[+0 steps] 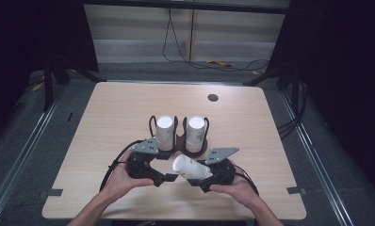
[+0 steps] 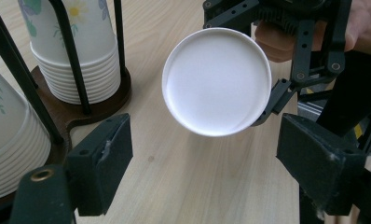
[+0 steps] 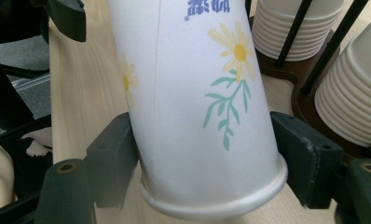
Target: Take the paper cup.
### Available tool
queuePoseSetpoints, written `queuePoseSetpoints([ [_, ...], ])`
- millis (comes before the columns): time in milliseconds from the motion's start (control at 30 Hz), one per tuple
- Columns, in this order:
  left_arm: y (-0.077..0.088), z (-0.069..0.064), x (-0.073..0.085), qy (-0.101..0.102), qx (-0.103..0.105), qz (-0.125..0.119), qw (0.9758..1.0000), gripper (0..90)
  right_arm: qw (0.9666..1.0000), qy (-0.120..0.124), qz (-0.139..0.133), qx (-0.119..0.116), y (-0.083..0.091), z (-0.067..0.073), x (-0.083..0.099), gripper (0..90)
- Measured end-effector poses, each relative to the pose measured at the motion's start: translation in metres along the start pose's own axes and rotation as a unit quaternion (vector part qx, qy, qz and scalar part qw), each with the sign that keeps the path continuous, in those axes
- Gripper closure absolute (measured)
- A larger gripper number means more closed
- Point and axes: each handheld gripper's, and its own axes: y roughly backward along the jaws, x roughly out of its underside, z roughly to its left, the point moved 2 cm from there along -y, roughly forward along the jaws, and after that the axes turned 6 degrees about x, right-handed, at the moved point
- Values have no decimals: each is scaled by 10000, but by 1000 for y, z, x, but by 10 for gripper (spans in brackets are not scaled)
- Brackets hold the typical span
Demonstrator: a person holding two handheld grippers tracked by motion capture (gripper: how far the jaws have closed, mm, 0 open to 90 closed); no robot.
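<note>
A white paper cup (image 1: 189, 167) with a daisy print lies level above the table's front. My right gripper (image 1: 200, 173) is shut on it; in the right gripper view both pads (image 3: 113, 156) press the cup's wall (image 3: 197, 93) just above its rolled rim. The cup's round white base (image 2: 216, 81) faces my left gripper (image 2: 207, 168), whose jaws stand open on either side, just short of it, touching nothing. In the high view the left gripper (image 1: 169, 170) sits just left of the cup.
A dark wire holder (image 1: 181, 141) behind the grippers carries two stacks of upturned cups (image 1: 165, 132) (image 1: 195, 133), close to both hands. A round grommet hole (image 1: 213, 98) lies far back on the wooden table (image 1: 105, 113). Cables run over the floor beyond.
</note>
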Motion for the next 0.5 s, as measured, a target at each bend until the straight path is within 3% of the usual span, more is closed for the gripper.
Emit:
queuePoseSetpoints([
  [500,-1,2,3,-42,-61,191,9998,210,9977,352,570,49,0,-1,-13,273],
])
